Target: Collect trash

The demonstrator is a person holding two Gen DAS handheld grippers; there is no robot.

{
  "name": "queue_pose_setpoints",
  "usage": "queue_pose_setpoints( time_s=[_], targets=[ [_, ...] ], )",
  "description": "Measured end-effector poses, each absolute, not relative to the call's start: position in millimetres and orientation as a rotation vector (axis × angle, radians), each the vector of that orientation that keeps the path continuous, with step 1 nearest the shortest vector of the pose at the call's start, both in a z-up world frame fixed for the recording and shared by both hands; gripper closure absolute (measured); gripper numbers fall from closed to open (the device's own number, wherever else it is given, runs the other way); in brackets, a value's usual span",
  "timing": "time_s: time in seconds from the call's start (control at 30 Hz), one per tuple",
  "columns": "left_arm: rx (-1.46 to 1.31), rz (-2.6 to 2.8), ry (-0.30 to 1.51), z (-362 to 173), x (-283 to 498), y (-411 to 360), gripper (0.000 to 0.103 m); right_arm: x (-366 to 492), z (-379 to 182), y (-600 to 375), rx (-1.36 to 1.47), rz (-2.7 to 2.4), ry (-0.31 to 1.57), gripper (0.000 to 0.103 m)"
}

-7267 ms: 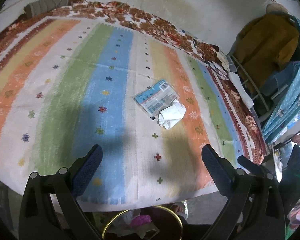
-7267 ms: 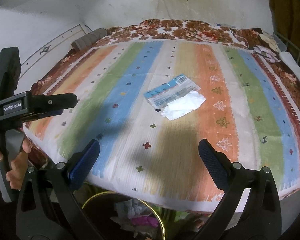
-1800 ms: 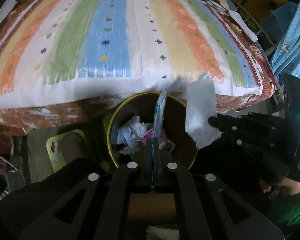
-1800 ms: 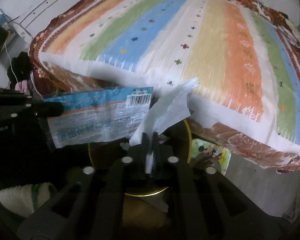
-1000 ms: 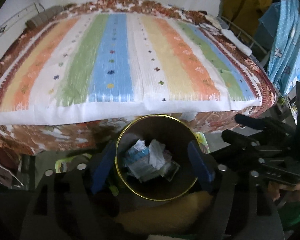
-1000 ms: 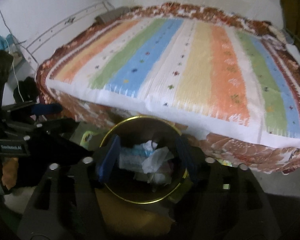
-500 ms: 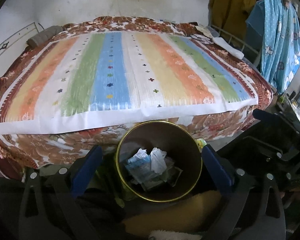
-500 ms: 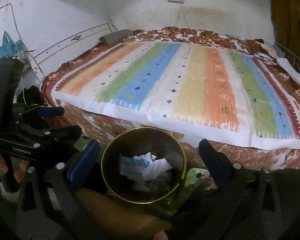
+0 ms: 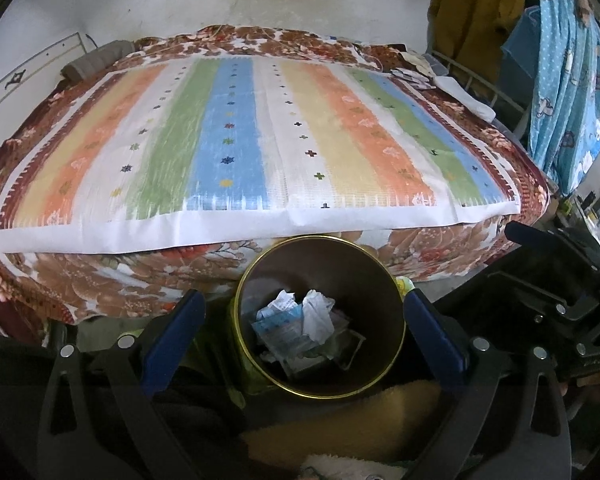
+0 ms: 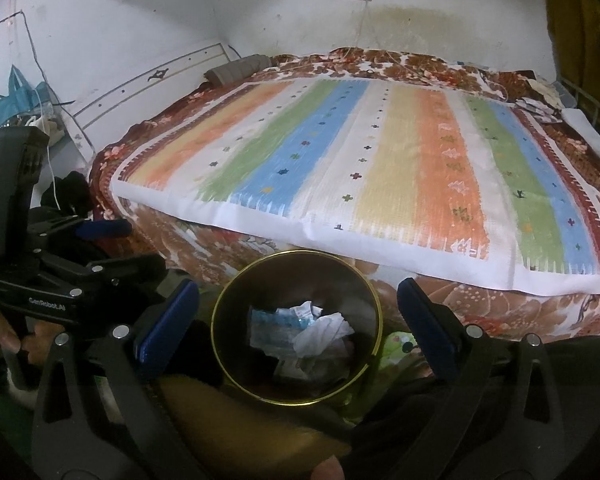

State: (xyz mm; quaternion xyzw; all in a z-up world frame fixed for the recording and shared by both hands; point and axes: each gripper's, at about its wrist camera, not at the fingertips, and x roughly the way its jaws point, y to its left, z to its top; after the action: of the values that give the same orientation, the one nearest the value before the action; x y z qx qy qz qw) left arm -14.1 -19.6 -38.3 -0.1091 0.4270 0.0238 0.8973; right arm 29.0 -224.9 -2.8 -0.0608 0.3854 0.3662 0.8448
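A round bin with a gold rim stands on the floor against the near side of the bed. Inside lie the blue plastic wrapper and the crumpled white tissue, on other scraps. My left gripper is open and empty, its blue fingers either side of the bin. My right gripper is open and empty, also straddling the bin. Each gripper shows in the other's view: the right one, the left one.
The bed carries a striped mat over a brown floral blanket. Small white items lie at its far right. A blue curtain and yellow cloth hang at right. A blue bag hangs on the left wall.
Both grippers have let the wrapper and the tissue fall into the bin and opened wide. Both have since tilted up, so more of the bed and wall shows.
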Motion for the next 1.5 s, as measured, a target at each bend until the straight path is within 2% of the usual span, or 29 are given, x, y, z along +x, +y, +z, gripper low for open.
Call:
queue_pose_setpoints(
  time_s=[1.5],
  targets=[
    [-0.227,0.043,0.874,-35.3,-14.4,-24.8,0.006,27.1,-6.4,-220.1,-0.124,0.781,0.825,0.009]
  ],
)
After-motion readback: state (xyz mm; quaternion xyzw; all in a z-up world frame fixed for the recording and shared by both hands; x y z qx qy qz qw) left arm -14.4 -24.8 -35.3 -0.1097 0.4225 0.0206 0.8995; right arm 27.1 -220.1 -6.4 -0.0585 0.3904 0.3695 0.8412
